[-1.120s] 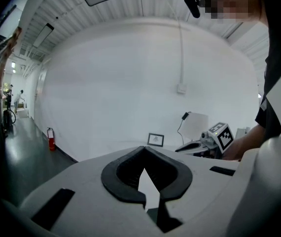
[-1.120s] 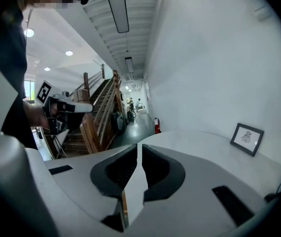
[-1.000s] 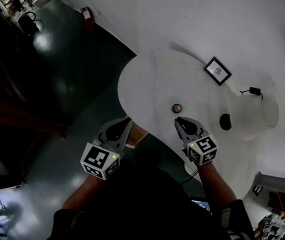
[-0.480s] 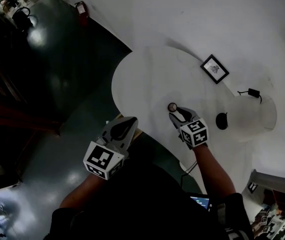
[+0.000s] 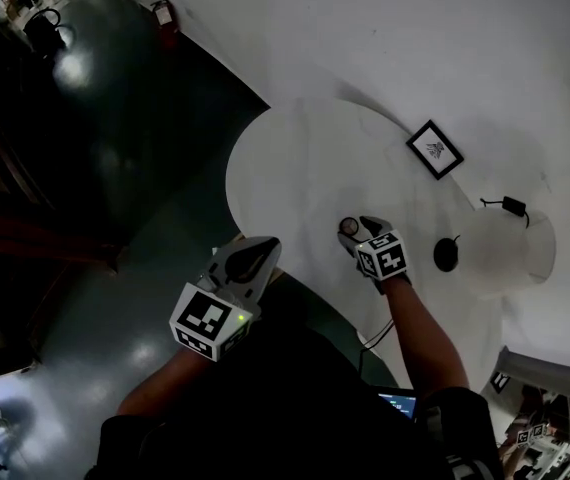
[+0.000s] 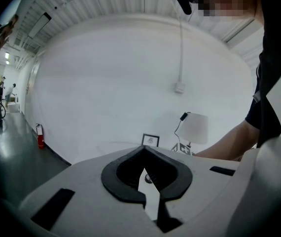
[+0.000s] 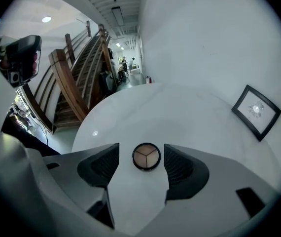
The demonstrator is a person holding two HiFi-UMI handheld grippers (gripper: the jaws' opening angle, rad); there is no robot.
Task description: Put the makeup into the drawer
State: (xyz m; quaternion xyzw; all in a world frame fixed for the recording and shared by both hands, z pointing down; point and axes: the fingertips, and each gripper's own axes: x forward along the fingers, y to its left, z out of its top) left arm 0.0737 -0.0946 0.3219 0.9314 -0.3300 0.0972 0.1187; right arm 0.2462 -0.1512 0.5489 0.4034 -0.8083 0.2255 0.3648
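A round makeup compact (image 7: 146, 156) with a three-part tan pan lies on the white round table (image 5: 285, 168). In the head view the compact (image 5: 349, 227) sits just ahead of my right gripper (image 5: 357, 232). In the right gripper view, the right gripper (image 7: 141, 160) tilts down over it, its jaws opening, and the compact lies between the dark pads (image 7: 182, 165) without touching them. My left gripper (image 5: 262, 251) hovers at the table's near edge, left of the compact. The left gripper (image 6: 144, 152) has its tips together and holds nothing.
A small framed picture (image 5: 435, 149) lies at the table's far right. A black round object (image 5: 446, 254) sits near a white lampshade (image 5: 510, 253), with a black plug (image 5: 512, 206) beyond. Dark floor (image 5: 115, 118) lies left of the table, and wooden stairs (image 7: 76, 73) show in the right gripper view.
My right gripper has come down and forward to the compact, and its jaws have spread on either side of it. The left gripper has drifted slightly toward the table.
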